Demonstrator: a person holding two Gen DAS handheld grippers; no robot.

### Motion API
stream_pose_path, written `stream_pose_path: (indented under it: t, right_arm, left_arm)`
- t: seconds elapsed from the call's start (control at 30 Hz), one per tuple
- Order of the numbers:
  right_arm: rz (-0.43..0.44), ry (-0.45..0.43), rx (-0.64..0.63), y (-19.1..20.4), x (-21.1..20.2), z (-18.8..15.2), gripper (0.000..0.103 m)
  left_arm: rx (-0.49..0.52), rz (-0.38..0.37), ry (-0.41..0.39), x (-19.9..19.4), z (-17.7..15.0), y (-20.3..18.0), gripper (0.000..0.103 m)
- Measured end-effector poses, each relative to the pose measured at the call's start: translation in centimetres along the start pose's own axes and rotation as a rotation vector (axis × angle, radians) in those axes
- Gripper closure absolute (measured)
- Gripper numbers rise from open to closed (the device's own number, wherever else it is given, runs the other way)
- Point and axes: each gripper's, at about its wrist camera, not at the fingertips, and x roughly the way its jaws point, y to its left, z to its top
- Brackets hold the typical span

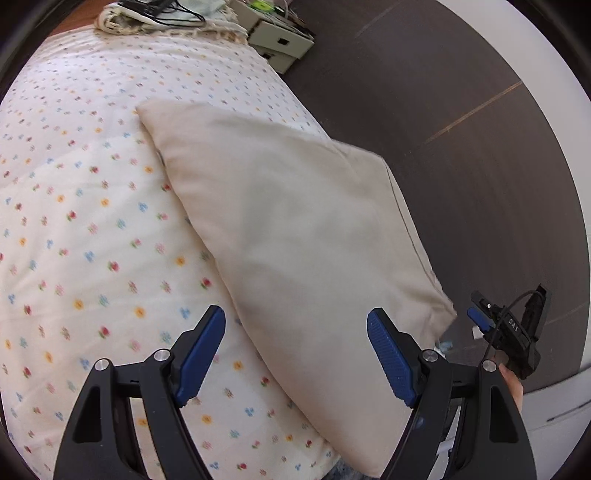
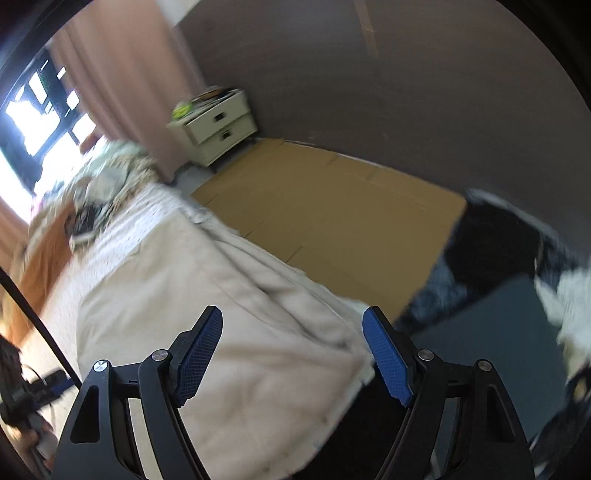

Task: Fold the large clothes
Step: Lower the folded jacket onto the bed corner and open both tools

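Note:
A large beige garment [image 1: 295,229] lies folded flat on a bed with a flowered sheet [image 1: 81,236], running from the upper middle down to the lower right edge. My left gripper [image 1: 295,354] hovers above its near end, open, with nothing between the blue pads [image 1: 201,354]. In the right wrist view, which is blurred, the same beige cloth [image 2: 207,317] spreads below my right gripper [image 2: 293,354], also open and empty. The right gripper [image 1: 491,325] shows at the left view's lower right, beyond the cloth's corner, in a hand.
A cream nightstand with two drawers [image 2: 218,125] stands by the dark wall. Brown cardboard [image 2: 332,229] covers the floor beside the bed. A heap of cloth and cables [image 1: 162,18] sits at the bed's far end. Black-and-white clothing [image 2: 495,251] shows at right.

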Motion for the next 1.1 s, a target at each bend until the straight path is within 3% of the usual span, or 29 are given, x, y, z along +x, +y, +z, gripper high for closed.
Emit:
stream_pose_path:
  t: [0.1, 0.2, 0.27, 0.33, 0.43, 0.5, 0.67, 0.9, 1.0, 1.07, 1.1]
  right_arm:
    - [-0.006, 0.029, 0.051, -1.3, 0.6, -1.5, 0.028]
    - [0.025, 0.075, 0.099, -2.3, 1.7, -2.1, 0.042]
    - [0.037, 0.1, 0.126, -2.7, 2.7, -2.0, 0.057]
    - [0.055, 0.094, 0.126, -3.1, 2.7, -2.2, 0.081]
    - [0.027, 0.056, 0.085, -2.6, 2.8, -1.7, 0.093]
    - [0.03, 0.041, 0.102, -2.9, 2.9, -1.2, 0.095]
    - [0.015, 0.02, 0.141, -3.9, 3.5, -1.2, 0.096]
    - [-0.002, 0.043, 0.172, -2.5, 4.2, -2.0, 0.091]
    - [-0.049, 0.061, 0.162, -1.8, 3.1, -1.8, 0.081]
    - [-0.058, 0.063, 0.141, -1.1, 2.0, -1.6, 0.069]
    - [-0.053, 0.057, 0.133, -0.7, 1.2, -1.4, 0.056]
  left_arm:
    - [0.028, -0.016, 0.036, 0.6, -0.9, -0.5, 0.03]
    - [0.035, -0.025, 0.061, 0.9, -1.8, -0.8, 0.035]
    - [0.034, -0.031, 0.073, 1.3, -2.1, -0.8, 0.035]
    - [0.037, -0.028, 0.075, 1.5, -2.2, -0.8, 0.035]
    - [0.032, -0.027, 0.07, 1.9, -1.8, -0.7, 0.038]
    - [0.02, -0.029, 0.067, 1.9, -1.8, -0.6, 0.038]
    - [-0.001, -0.035, 0.07, 3.3, -1.9, -0.7, 0.038]
    - [-0.017, -0.056, 0.087, 1.7, -3.5, 0.4, 0.038]
    - [-0.023, -0.033, 0.078, 0.5, -3.2, 0.3, 0.038]
    - [-0.008, -0.004, 0.056, -1.1, -3.1, -0.4, 0.038]
    - [-0.001, 0.002, 0.041, -2.1, -3.1, -0.6, 0.038]
